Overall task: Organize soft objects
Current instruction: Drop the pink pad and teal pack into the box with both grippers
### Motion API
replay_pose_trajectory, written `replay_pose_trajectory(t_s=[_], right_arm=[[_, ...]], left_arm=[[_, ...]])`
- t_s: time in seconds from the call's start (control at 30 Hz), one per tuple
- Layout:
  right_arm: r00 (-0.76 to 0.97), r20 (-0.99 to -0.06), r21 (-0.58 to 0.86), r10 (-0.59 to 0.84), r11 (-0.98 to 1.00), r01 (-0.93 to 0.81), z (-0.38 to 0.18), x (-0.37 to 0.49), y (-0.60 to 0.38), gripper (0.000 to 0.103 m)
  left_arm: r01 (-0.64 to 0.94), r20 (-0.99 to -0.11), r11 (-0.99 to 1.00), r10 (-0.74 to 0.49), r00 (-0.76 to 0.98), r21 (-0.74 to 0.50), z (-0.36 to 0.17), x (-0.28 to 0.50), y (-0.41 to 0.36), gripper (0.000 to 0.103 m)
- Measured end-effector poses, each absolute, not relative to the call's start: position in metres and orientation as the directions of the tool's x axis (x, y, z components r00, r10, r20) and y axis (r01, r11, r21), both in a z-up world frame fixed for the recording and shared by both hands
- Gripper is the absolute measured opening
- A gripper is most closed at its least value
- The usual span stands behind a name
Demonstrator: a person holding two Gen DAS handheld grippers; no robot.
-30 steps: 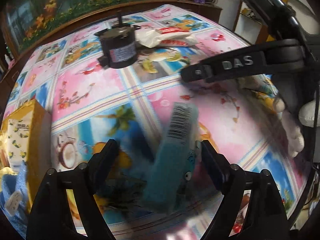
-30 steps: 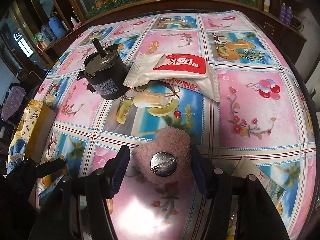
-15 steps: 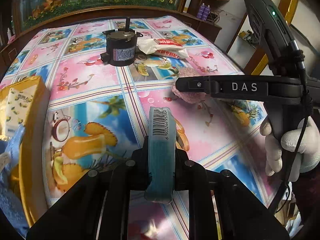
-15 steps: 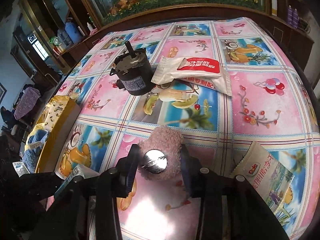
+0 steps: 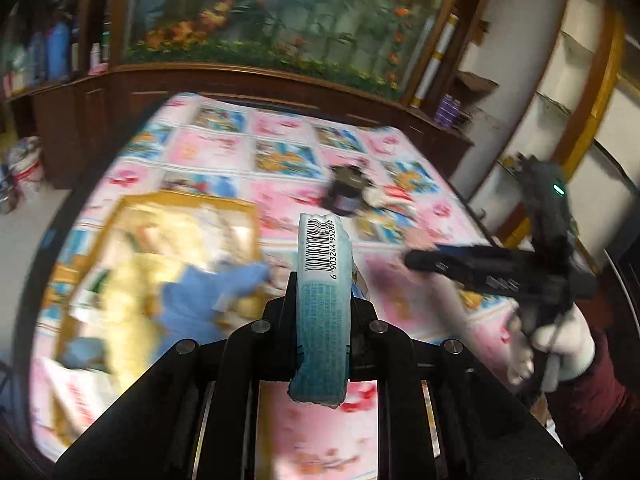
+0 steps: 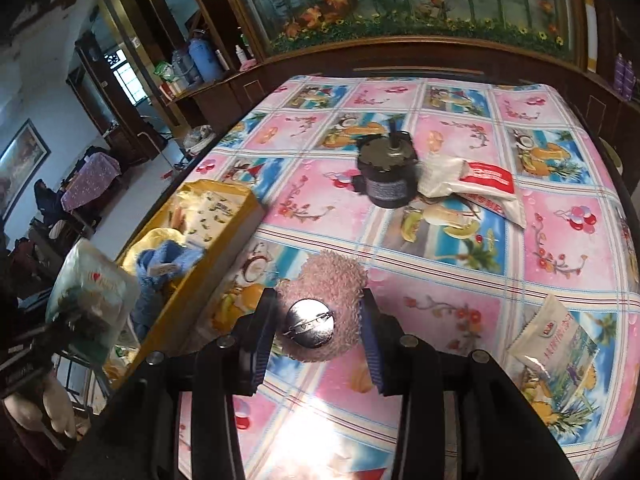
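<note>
Left gripper point(image 5: 322, 312) clamps a blue packet point(image 5: 323, 308), long axis pointing to 12 o'clock. Yellow box point(image 5: 176, 272) lies at 10 o'clock, nearer this hand, path clear. Right gripper point(image 6: 318, 328) pinches a pink plush brooch point(image 6: 324, 300); black motor point(image 6: 386, 176) and snack bag point(image 6: 472, 184) sit beyond at 1 o'clock.

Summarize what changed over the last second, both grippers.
The left gripper closed on the teal packet and lifted it off the table toward the yellow box. The right gripper clamped the pink plush brooch and raised it. The black motor and white-red snack bag stayed put.
</note>
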State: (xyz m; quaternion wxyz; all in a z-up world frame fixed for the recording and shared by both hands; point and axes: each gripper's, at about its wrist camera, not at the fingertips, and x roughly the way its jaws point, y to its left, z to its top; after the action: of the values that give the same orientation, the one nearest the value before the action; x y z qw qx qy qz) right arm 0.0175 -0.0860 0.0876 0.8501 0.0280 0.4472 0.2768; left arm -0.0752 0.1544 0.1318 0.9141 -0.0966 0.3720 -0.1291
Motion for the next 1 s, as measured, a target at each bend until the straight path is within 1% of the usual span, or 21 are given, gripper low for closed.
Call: replay_pose_trajectory(t_s=[0.07,0.23,0.37,0.53,0.57,0.63,0.67,0.7,0.77,0.83,0.9,1.0], right_arm=[[0.428,-0.734,0.315,0.528,0.822,-0.474,0.092,0.014,-0.070,0.040],[0.368,-0.717,0.352,0.592,0.763,-0.542,0.097,0.002,-0.023,0.040],[0.318,-0.721,0.352,0.616,0.721,-0.597,0.096,-0.008,0.016,0.040],[0.264,-0.747,0.340,0.610,0.692,-0.637,0.083,-0.007,0.059,0.040],[0.250,-0.752,0.342,0.610,0.686,-0.643,0.080,-0.007,0.065,0.040],[0.230,-0.761,0.341,0.607,0.675,-0.655,0.075,-0.009,0.075,0.040],[0.225,-0.767,0.332,0.601,0.672,-0.662,0.071,-0.009,0.080,0.041],[0.229,-0.773,0.317,0.592,0.673,-0.668,0.070,-0.011,0.084,0.042],[0.256,-0.782,0.267,0.568,0.677,-0.686,0.066,-0.013,0.092,0.045],[0.261,-0.782,0.254,0.566,0.672,-0.695,0.066,-0.014,0.098,0.048],[0.257,-0.785,0.250,0.564,0.667,-0.702,0.065,-0.013,0.104,0.049],[0.255,-0.777,0.258,0.575,0.661,-0.705,0.068,-0.015,0.105,0.049]], left_arm=[[0.102,-0.674,0.962,-0.253,0.694,-0.255,0.130,-0.062,0.181,0.015],[-0.021,-0.733,0.956,-0.210,0.647,-0.292,0.102,-0.020,0.233,0.015],[-0.064,-0.756,0.956,-0.184,0.628,-0.286,0.083,0.007,0.250,0.015],[-0.087,-0.767,0.949,-0.189,0.613,-0.303,0.070,0.032,0.260,0.015],[-0.094,-0.768,0.943,-0.199,0.609,-0.320,0.069,0.034,0.263,0.019],[-0.095,-0.756,0.930,-0.226,0.615,-0.355,0.070,0.035,0.267,0.027],[-0.094,-0.747,0.927,-0.230,0.624,-0.364,0.071,0.032,0.269,0.033],[-0.098,-0.738,0.926,-0.223,0.636,-0.364,0.074,0.029,0.271,0.036],[-0.113,-0.725,0.922,-0.211,0.656,-0.370,0.079,0.023,0.275,0.036],[-0.114,-0.705,0.908,-0.228,0.672,-0.403,0.085,0.017,0.279,0.036],[-0.110,-0.678,0.899,-0.235,0.696,-0.424,0.094,0.008,0.282,0.036],[-0.097,-0.638,0.900,-0.222,0.737,-0.425,0.112,-0.007,0.281,0.036]])
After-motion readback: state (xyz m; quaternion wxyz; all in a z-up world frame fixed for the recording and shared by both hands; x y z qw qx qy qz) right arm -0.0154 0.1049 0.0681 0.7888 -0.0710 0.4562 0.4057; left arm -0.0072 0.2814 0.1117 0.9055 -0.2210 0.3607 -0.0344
